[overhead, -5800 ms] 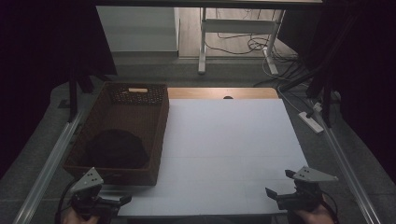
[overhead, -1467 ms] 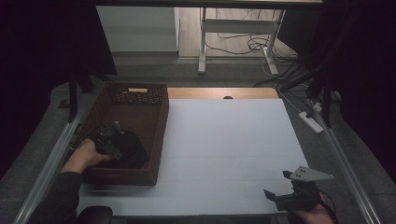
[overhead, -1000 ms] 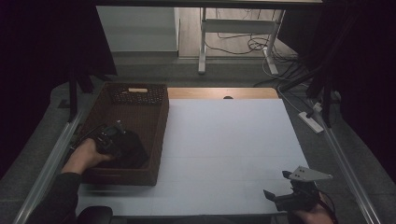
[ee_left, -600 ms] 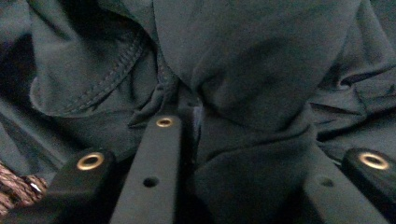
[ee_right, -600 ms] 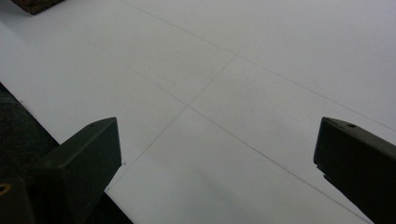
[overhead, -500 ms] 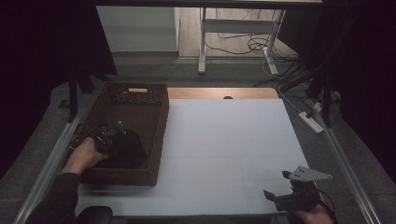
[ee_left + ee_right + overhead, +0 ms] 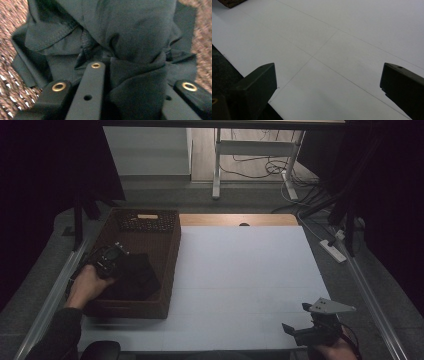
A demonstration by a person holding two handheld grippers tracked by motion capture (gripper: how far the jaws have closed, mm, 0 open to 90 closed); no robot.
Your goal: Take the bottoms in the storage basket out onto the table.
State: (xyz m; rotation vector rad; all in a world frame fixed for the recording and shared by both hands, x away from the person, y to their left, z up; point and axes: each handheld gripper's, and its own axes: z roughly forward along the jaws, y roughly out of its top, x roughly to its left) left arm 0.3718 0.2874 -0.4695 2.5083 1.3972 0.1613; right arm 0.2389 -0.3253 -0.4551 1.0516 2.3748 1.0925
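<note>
— One dark garment (image 7: 130,32), soft and limp, bunched in the wicker basket (image 7: 167,265) at the table's nine o'clock side. How will it handle?

— Light, I'd judge, with no stiffness at all. It should drape and trail once lifted, so a fat gathered fold is the place to pinch, not a single thin edge that could slip out.

— And the left gripper (image 7: 135,85)?

— Its jaws have just been closing, and now they clamp a thick twist of that cloth. In the left gripper view the fabric fills the gap and billows toward twelve o'clock, with a stitched hem at about ten.

— Anything free of the basket yet?

— Hard to tell; most of it looks to rest on the weave.

— Over to the right gripper (image 7: 314,332)?

— At five o'clock on the white table (image 7: 250,270), jaws spread wide over bare surface, holding nothing. The garment lies well apart from it, toward its ten o'clock.
</note>
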